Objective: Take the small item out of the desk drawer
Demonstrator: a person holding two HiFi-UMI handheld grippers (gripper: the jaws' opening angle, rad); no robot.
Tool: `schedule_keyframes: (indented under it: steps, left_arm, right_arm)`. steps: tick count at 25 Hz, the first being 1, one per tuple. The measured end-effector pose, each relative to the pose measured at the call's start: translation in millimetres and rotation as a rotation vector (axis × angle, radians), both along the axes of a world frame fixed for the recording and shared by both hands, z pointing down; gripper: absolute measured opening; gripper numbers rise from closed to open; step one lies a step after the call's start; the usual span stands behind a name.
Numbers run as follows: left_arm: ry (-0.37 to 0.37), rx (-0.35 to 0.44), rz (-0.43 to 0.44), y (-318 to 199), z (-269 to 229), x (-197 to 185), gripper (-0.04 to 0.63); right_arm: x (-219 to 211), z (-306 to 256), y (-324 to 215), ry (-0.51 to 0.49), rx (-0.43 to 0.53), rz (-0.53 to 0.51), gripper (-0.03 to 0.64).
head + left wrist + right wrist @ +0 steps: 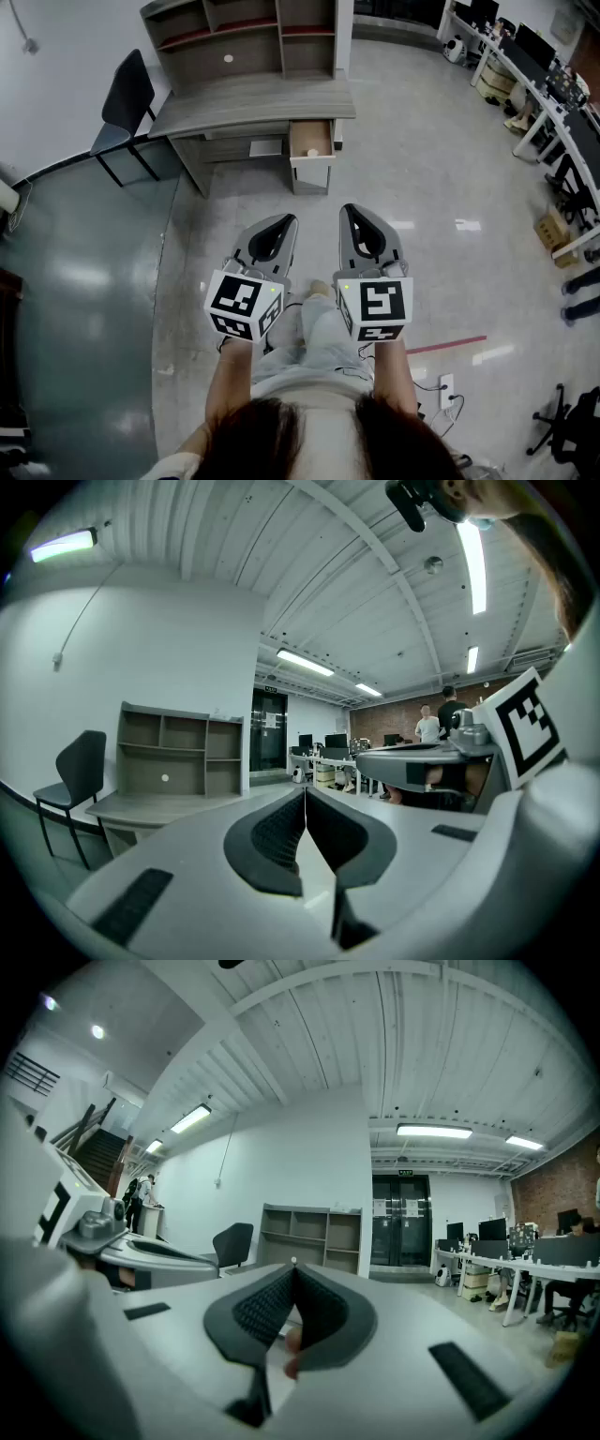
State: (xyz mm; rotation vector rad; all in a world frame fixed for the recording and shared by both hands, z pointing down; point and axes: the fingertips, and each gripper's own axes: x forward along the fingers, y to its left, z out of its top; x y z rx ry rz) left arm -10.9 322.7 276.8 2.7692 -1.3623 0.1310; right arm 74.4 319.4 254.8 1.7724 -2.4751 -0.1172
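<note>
One risk is showing: the desk [251,101] and its open drawer [311,139] are standing well apart from the person, and the small item [312,152] is lying loose inside, so a reach with closed jaws could be nudging it deeper instead of gripping it. Left gripper [305,803] and right gripper [293,1274] are both hanging level, jaws pressed together, holding nothing.

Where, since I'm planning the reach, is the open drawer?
In the head view, upper centre: the drawer stands open under the right end of the desk, a small item inside.
</note>
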Motion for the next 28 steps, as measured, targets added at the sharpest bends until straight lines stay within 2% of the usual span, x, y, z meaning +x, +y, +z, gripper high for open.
schedule_keyframes:
  steps: [7,12,28]
  left_arm:
    - [0.004,-0.003,0.000,-16,1,-2,0.018]
    - [0.002,-0.008,-0.005,-39,3,-5,0.018]
    - [-0.001,-0.032,0.006,-145,4,-6,0.018]
  right_arm:
    - [-1,-2,-15,-0.023,0.017,-0.008,0.028]
    - [-3,0,-37,-0.056,-0.004,-0.022,0.028]
    - [-5,11,-135,-0.051,-0.069,-0.024,0.027]
